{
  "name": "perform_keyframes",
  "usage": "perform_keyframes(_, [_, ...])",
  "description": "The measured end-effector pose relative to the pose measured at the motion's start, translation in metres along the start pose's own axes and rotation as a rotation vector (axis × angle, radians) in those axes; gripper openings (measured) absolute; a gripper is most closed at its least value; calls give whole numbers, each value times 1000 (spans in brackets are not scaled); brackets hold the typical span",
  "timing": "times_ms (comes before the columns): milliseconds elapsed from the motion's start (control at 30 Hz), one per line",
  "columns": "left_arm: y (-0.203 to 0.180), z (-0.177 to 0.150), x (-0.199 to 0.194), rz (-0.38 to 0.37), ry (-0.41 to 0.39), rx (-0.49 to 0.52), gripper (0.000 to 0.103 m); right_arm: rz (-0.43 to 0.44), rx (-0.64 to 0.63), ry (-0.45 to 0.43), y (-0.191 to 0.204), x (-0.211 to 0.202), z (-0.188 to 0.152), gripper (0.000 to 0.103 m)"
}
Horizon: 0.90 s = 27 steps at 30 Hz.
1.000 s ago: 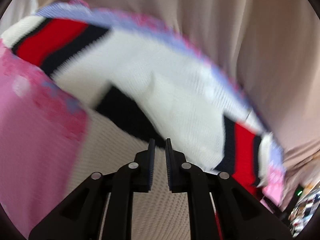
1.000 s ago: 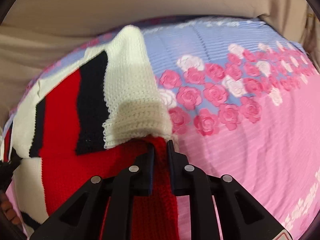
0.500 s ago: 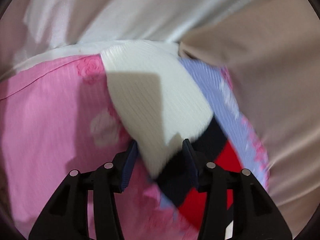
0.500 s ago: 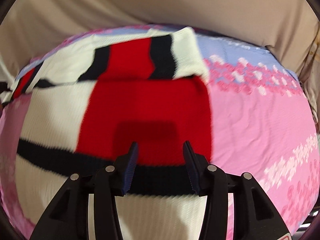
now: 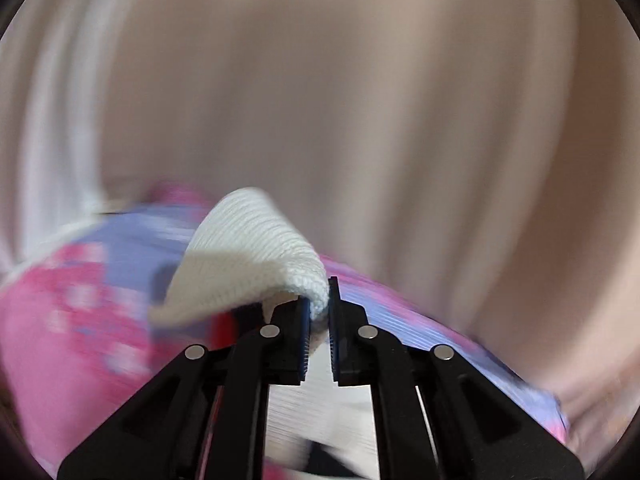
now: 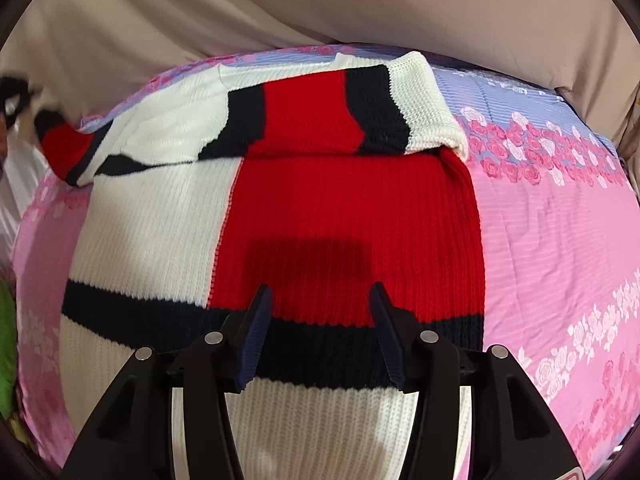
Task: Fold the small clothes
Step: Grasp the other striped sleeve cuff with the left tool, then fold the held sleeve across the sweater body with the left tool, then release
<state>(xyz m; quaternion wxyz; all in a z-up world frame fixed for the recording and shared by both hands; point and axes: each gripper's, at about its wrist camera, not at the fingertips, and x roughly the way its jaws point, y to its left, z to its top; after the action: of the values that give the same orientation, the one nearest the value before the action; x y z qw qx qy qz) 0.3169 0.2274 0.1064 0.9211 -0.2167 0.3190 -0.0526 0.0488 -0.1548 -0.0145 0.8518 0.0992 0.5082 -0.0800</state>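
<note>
A knitted sweater point(image 6: 340, 208) in white, red and black lies flat on the bed. Its right sleeve point(image 6: 320, 112) is folded across the chest. My right gripper point(image 6: 320, 296) hovers just above the red panel; its jaws are opening and nothing is between them. In the left wrist view, my left gripper point(image 5: 319, 292) is shut on the white cuff point(image 5: 248, 248) of the other sleeve and holds it above the bed. In the right wrist view that striped sleeve point(image 6: 60, 144) rises off the bed at the far left.
A pink and lilac rose-print sheet point(image 6: 560, 240) covers the bed around the sweater. Beige cloth point(image 6: 320, 0) hangs behind the far edge. Something green point(image 6: 6, 340) shows at the left rim.
The left gripper opened around the white cuff, closed on it and rose with it. The right gripper let go of its sleeve, now folded across the sweater, and drew back open.
</note>
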Motion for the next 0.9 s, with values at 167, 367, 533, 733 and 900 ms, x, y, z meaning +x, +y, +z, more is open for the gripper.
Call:
perform_keyframes(167, [-135,-106,31,-205,228,91,11,8,58,-31,-23,-5,9,51])
perform_keyframes(367, [-132,-225,80,-182,521,-70,25,-23,112,-24,-63,0,15,57])
perform_keyframes(533, [-65,-208,43,-100,371,-273,43,14,115,-76,-78,0,48,61])
perform_keyframes(733, [1,-175,45,11,316,-435,44,119,141,-78,-69,51,124,64])
perform_keyframes(900, [36,-170,33,44,252,-554,43,117,245,-1,-69,101,146,62])
